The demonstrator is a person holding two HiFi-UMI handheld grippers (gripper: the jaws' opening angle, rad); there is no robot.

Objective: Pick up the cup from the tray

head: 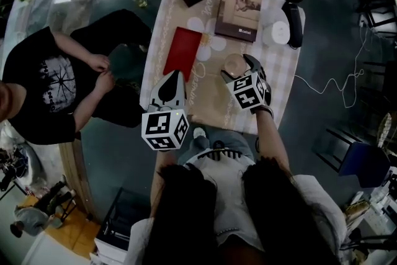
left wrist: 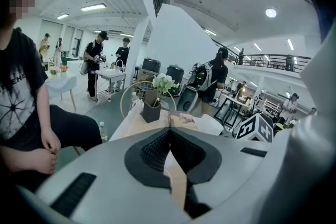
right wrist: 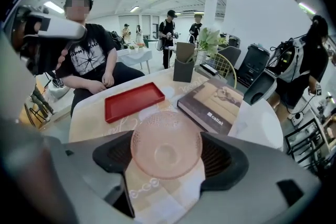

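Currently: right gripper [head: 240, 66], jaws closed against both sides of a pink textured glass cup [right wrist: 166, 143], which sits at lower centre of the right gripper view, over the patterned tablecloth [head: 208, 105]. Red tray [right wrist: 134, 101] lies to the upper left of the cup, apart from it. Book [right wrist: 215, 105] lies to the upper right. Left gripper [left wrist: 169, 132], jaws meeting tip to tip with nothing between them, at lower left of the head view.

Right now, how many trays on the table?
1. The red tray lies empty left of the book; the cup sits in the right tool. Others may be hidden.
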